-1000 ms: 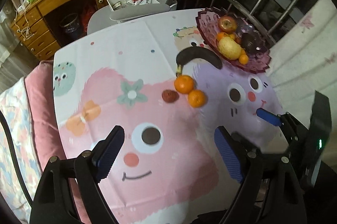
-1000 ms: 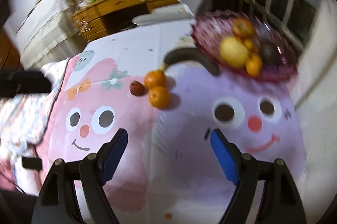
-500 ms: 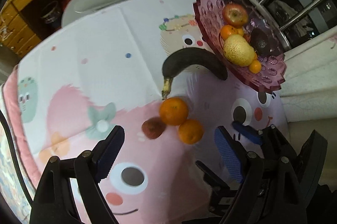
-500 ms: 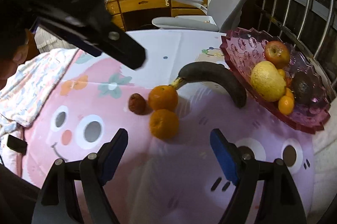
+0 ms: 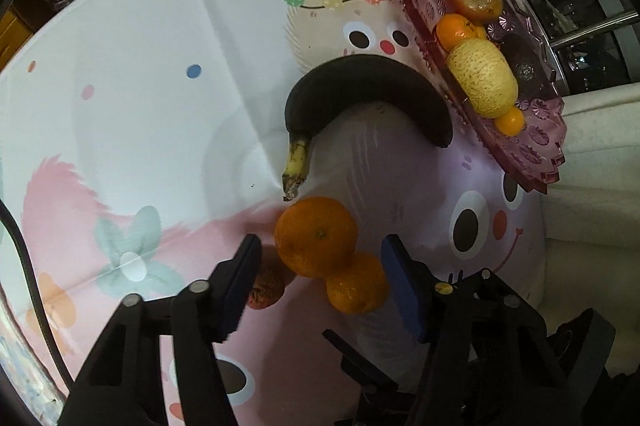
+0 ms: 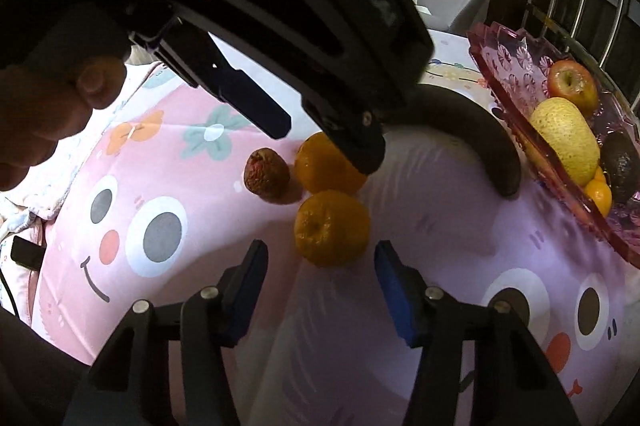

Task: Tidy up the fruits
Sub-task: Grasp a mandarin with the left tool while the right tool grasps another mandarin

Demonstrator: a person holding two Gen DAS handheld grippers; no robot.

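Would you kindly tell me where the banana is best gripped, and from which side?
Grip the banana across its thick dark middle, coming from above. It lies flat and curved, its far end close to the bowl, its stem thin and nearly touching an orange.

cartoon tablecloth [image 5: 152,74] carries a black banana [image 5: 360,86], two oranges [image 6: 332,226], a lychee [image 6: 266,176], pink dish [image 5: 532,146].

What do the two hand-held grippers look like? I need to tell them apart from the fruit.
Both the left hand-held gripper and the right hand-held gripper have black angular bodies with silver rivets and flat blue ribbed pads. The left's body carries white lettering, and a black cable runs beside it.
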